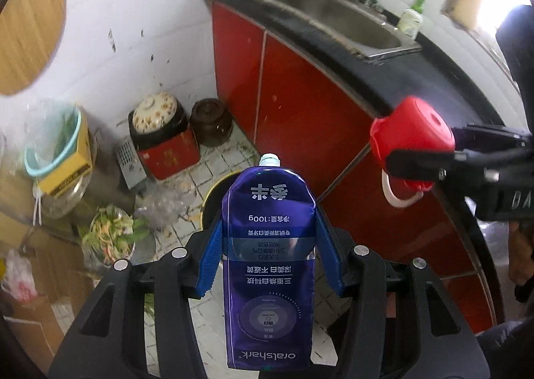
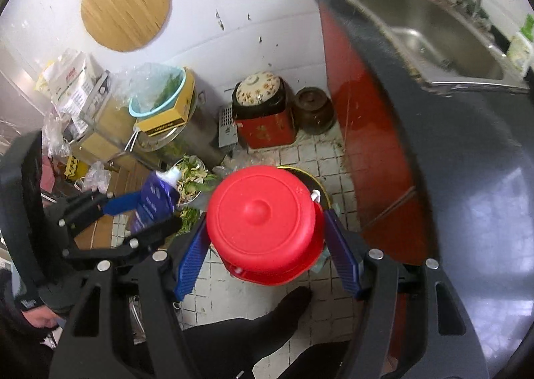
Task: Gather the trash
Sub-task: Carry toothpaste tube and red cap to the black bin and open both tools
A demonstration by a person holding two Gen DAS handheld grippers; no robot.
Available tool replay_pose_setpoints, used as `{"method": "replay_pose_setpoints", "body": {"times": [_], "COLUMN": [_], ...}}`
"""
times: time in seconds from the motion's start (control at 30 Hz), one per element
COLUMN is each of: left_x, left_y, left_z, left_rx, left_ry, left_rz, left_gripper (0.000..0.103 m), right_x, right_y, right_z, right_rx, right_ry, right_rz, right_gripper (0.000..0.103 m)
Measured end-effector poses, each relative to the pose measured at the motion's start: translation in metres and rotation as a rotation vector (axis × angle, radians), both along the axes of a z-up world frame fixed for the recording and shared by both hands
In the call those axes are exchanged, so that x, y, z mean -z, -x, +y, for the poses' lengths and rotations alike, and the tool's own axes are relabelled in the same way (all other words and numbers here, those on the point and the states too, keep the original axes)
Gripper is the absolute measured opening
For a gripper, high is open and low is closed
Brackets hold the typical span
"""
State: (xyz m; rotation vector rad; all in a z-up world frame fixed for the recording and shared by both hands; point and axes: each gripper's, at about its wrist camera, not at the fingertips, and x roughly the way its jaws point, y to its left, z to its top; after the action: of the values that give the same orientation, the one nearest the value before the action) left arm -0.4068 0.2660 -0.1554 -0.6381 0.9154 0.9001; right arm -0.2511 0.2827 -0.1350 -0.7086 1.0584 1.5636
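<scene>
My left gripper (image 1: 268, 228) is shut on a purple toothpaste tube (image 1: 268, 265) with a white nozzle, held above the tiled floor. It also shows in the right wrist view (image 2: 155, 202) at the left. My right gripper (image 2: 265, 238) is shut on a red plastic lid (image 2: 263, 222) with a white ring; it shows at the right of the left wrist view (image 1: 412, 142). A dark round bin with a yellow rim (image 1: 213, 195) stands on the floor below both held things, mostly hidden; part of its rim shows in the right wrist view (image 2: 313, 182).
A red cabinet (image 1: 300, 105) with a black counter and steel sink (image 1: 337, 20) runs along the right. Jars (image 1: 210, 122), a red box (image 1: 168, 155), a bowl of vegetable scraps (image 1: 111, 233), a bagged blue basin (image 1: 53, 142) and boxes crowd the left wall. A dark shoe (image 2: 287, 312) is below.
</scene>
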Motion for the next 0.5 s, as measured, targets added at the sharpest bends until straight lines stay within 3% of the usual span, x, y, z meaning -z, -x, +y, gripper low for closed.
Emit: {"method": "replay_pose_setpoints", "body": {"times": [0.3,0.5], "left_x": [0.051,0.064], "left_y": [-0.003,-0.006], "left_z": [0.028,0.043], "left_rx": [-0.023,-0.023], "left_ry": [0.049,0.056], "left_rz": [-0.015,-0.031], "left_gripper": [0.051,0.051], "right_x": [0.040,0.060], "right_y": [0.020,0.019], "right_z": [0.050,0.070], "right_rx": [-0.010,-0.002], "right_ry": [0.063,0.101], "right_rz": [-0.004,-0.002], "right_gripper": [0.066,0.066]}}
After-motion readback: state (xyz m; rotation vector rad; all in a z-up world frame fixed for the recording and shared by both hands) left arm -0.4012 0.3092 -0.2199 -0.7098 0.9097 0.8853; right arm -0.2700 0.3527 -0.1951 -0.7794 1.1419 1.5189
